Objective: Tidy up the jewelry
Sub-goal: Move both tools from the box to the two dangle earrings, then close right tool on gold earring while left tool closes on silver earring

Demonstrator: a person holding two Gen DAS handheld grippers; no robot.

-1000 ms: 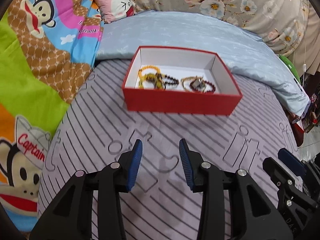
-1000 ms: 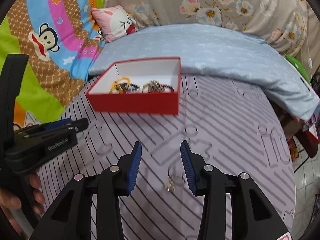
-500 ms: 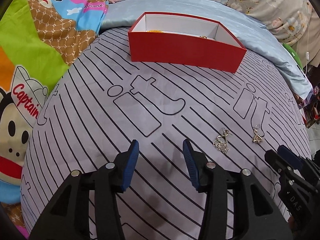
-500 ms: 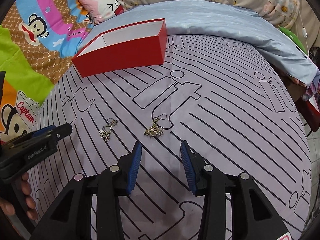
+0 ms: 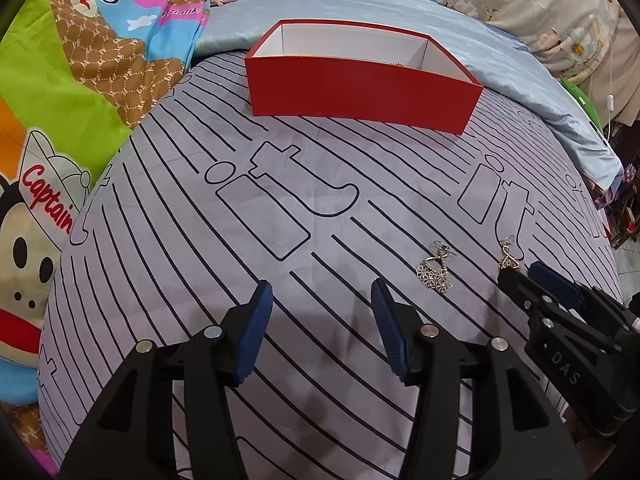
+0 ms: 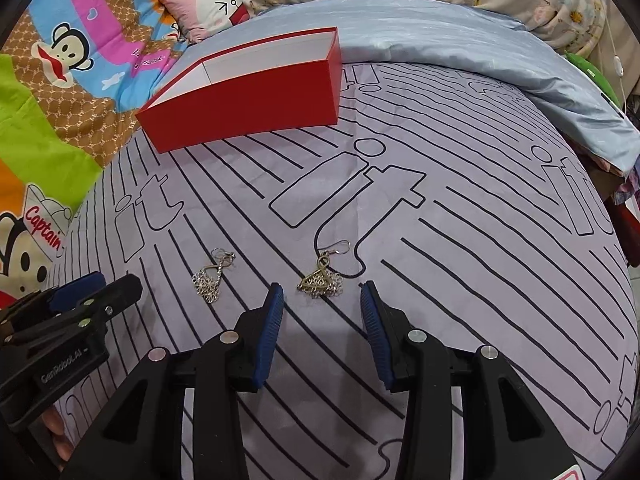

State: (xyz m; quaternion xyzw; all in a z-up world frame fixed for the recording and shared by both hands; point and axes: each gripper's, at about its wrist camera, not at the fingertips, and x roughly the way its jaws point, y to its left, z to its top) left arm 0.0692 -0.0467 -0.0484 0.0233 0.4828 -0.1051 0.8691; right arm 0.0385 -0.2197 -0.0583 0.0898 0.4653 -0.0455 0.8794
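On the striped sheet (image 5: pixel 168 240) we see one red box (image 5: pixel 360 92) far back, then our two grippers, then two earrings. Our left gripper (image 5: pixel 322 304) has just been opening, nothing inside. Our right gripper (image 6: pixel 322 304) gapes just behind the gold earring (image 6: pixel 320 278); the silver earring (image 6: pixel 210 276) lies beside it.

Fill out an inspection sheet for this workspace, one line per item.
Surface: lilac striped bedsheet, lightly creased.
Job's things: silver earring and gold earring lie apart on the sheet; red box behind them, contents hidden.
Clutter: nothing seen.
Grippers: left tongs have just been opening, nothing between; right tongs open just short of the gold earring.
Cables: white cord at far right.
Surroundings: cartoon blanket, blue quilt, pink pillow.
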